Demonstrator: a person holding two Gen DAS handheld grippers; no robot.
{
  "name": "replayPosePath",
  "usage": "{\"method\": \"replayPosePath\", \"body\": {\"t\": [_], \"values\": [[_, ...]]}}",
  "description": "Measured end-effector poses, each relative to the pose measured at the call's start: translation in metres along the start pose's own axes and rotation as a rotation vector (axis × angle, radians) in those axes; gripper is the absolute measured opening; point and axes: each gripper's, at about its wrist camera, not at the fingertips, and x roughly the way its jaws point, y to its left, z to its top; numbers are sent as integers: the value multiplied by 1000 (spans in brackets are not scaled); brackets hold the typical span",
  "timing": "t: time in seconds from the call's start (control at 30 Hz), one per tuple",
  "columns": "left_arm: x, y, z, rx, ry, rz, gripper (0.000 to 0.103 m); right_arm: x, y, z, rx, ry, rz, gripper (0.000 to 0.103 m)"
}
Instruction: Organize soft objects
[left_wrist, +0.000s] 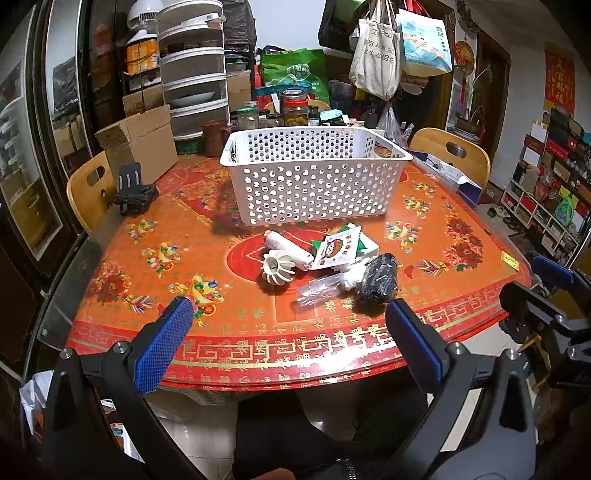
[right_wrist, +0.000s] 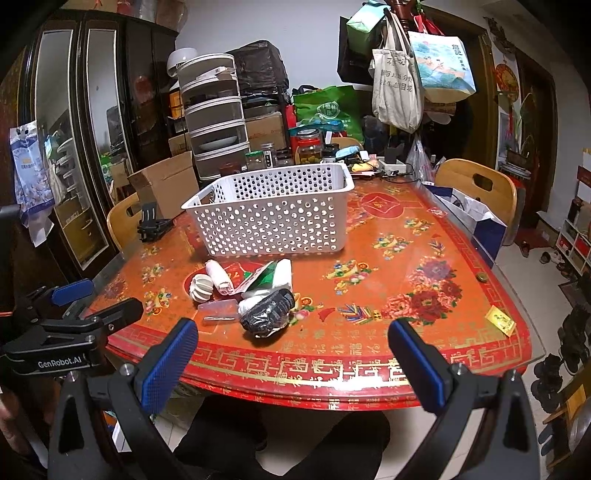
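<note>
Both the left gripper and right gripper hover with jaws spread wide, the black bundle lying just ahead of them before the white basket.

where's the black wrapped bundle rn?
On the table, nearest the front edge: the black wrapped bundle lies at the right end of the pile in the left wrist view, touching the white roll, in front of the white basket.
</note>
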Motion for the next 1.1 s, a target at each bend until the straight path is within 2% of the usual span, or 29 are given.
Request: {"method": "replayPosePath", "body": {"t": [0.2, 0.27, 0.37, 0.43, 0.5, 0.57, 0.63, 0.7, 0.9, 1.1], "values": [[1, -1, 0, 13, -19, 10, 103, 1, -1, -1, 13, -34, 31, 103], [1, 8, 3, -13, -40, -14, 103, -2, -5, -2, 27, -85, 51, 103], [3, 29, 9, -73, -98, -82, 103, -7, -11, -7, 27, -226, 64, 103], [11, 38, 16, -74, -109, -89, 103, -1, -13, -8, 7, -251, 52, 103], [29, 48, 19, -83, -92, -62, 103, 15, -13, -8, -13, -209, 18, 103], [51, 56, 20, -82, -31, -70, 103, 37, -19, -7, 7, -116, 2, 103], [62, 63, 19, -87, -21, -60, 103, 60, -29, -9, 57, -25, 49, 103], [73, 71, 17, -93, -16, -58, 103, 79, -34, -12, 74, 29, 65, 103], [118, 88, 3, -131, 72, -110, 103, 107, -36, -14, 69, 64, 25, 103], [144, 84, 2, -112, 84, -148, 103, 133, -24, -19, 34, 135, 48, 103]]}}
